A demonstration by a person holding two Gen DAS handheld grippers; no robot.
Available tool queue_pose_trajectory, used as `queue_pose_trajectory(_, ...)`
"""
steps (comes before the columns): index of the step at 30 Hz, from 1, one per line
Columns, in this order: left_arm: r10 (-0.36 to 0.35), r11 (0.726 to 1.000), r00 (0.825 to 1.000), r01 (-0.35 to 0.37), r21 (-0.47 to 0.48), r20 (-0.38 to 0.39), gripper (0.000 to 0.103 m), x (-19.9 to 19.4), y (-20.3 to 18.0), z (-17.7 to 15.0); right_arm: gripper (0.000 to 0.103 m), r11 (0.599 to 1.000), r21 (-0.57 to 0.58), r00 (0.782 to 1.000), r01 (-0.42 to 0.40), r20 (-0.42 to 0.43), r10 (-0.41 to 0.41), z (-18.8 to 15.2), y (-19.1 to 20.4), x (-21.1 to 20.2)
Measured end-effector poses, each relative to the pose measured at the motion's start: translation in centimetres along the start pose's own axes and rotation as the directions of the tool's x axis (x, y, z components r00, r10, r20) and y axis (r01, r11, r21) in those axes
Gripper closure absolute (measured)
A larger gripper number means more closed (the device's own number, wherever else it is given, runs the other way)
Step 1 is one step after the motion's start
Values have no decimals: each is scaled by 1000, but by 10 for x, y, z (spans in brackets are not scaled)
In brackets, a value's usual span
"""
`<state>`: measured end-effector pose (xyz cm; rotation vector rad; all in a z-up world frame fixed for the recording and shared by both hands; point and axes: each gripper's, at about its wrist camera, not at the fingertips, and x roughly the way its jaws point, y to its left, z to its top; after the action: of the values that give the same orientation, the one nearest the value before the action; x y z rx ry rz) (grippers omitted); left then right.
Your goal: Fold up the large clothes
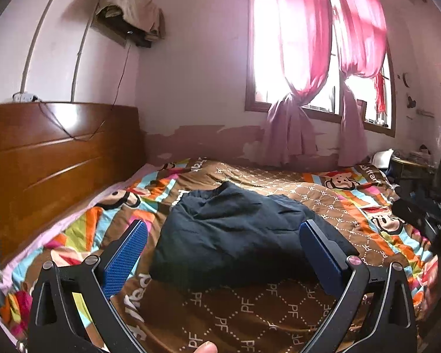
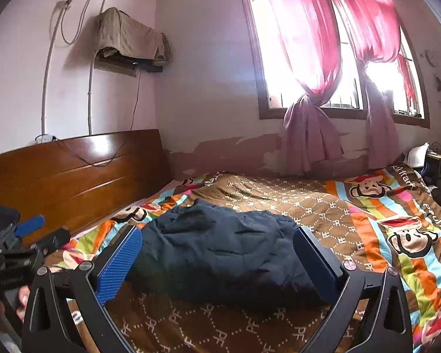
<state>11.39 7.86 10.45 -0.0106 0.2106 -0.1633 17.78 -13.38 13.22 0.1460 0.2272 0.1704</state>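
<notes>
Navy padded garment (image 1: 235, 235) lies bunched on the monkey-print quilt (image 1: 323, 194) (wooden headboard (image 1: 53, 153) behind), both grippers (image 1: 223, 256) (image 2: 217, 261) spread wide, empty.

Lower centre, left wrist view: a fingertip (image 1: 206, 347) cut off by the bottom edge. Far left, right wrist view: the left gripper (image 2: 41, 232), partly out of frame. Right edge: desk clutter (image 1: 417, 158), too small to identify.
</notes>
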Motion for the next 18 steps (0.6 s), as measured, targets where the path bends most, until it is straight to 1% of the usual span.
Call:
queue_pose_trajectory(4, 14, 999, 1000, -13, 42, -15, 2, 4, -5, -17, 0, 1000, -9, 999, -5, -38, 4, -23, -4, -4)
queue_pose_trajectory(7, 17, 999, 999, -16, 31, -31, 2, 12, -4, -28, 0, 1000, -6, 998, -12, -69, 11, -35, -7, 0)
queue_pose_trajectory(12, 47, 998, 998, -44, 53, -45, 2, 25, 0, -50, 0, 1000, -18, 997, -10, -75, 9, -55, -9, 4)
queue_pose_trajectory(16, 79, 996, 991, -73, 59, -105, 2, 38, 5, -70, 0, 1000, 13, 994, -18, -110, 19, -77, -17, 17)
queue_pose_trajectory(18, 80, 995, 991, -73, 68, -108, 2, 38, 5, -78, 0, 1000, 22, 994, -13, -113, 15, -87, -22, 23)
